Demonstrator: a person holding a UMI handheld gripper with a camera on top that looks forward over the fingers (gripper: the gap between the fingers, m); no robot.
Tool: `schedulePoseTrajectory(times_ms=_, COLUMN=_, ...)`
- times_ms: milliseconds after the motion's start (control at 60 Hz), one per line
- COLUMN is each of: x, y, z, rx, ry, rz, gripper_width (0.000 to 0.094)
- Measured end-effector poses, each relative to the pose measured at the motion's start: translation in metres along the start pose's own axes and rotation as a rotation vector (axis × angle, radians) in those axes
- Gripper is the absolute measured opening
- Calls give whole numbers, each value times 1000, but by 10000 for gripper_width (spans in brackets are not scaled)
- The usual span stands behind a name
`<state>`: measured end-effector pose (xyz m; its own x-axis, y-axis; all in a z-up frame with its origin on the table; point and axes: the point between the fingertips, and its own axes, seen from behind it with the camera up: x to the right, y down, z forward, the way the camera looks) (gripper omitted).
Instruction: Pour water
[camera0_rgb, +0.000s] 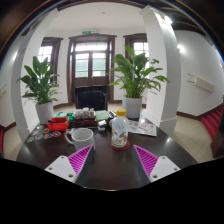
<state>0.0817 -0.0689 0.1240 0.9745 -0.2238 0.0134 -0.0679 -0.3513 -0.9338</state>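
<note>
A small bottle with a yellow cap (120, 131) stands upright on a red coaster on the dark round table (110, 165), just ahead of my fingers and slightly right of centre. A white cup (79, 137) stands to its left, just beyond my left finger. My gripper (112, 160) is open and empty, hovering over the table, with the purple pads (80, 158) wide apart. Nothing is between the fingers.
A red box and other clutter (57, 125) lie at the table's far left. Papers (142, 127) lie at the far right. A dark chair (91, 99) stands behind the table. Two potted plants (41, 88) (133, 78) flank a door.
</note>
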Motion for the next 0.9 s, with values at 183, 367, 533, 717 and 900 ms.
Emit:
schedulePoseTrajectory(times_ms=183, x=-20, y=-30, z=-72, rx=43, ry=-44, rz=37, gripper_width=779)
schedulePoseTrajectory(times_ms=367, x=-40, y=-46, z=-112, rx=99, ry=-67, rz=50, gripper_width=777)
schedulePoseTrajectory(times_ms=533, x=-49, y=-47, z=-131, rx=109, ry=-48, rz=11, gripper_width=776)
schedulePoseTrajectory(times_ms=717, x=-51, y=-48, z=-143, rx=114, ry=-40, rz=-24, gripper_width=782)
schedulePoseTrajectory(times_ms=900, x=-50, y=-44, z=-143, rx=101, ry=-31, rz=-51, gripper_width=785)
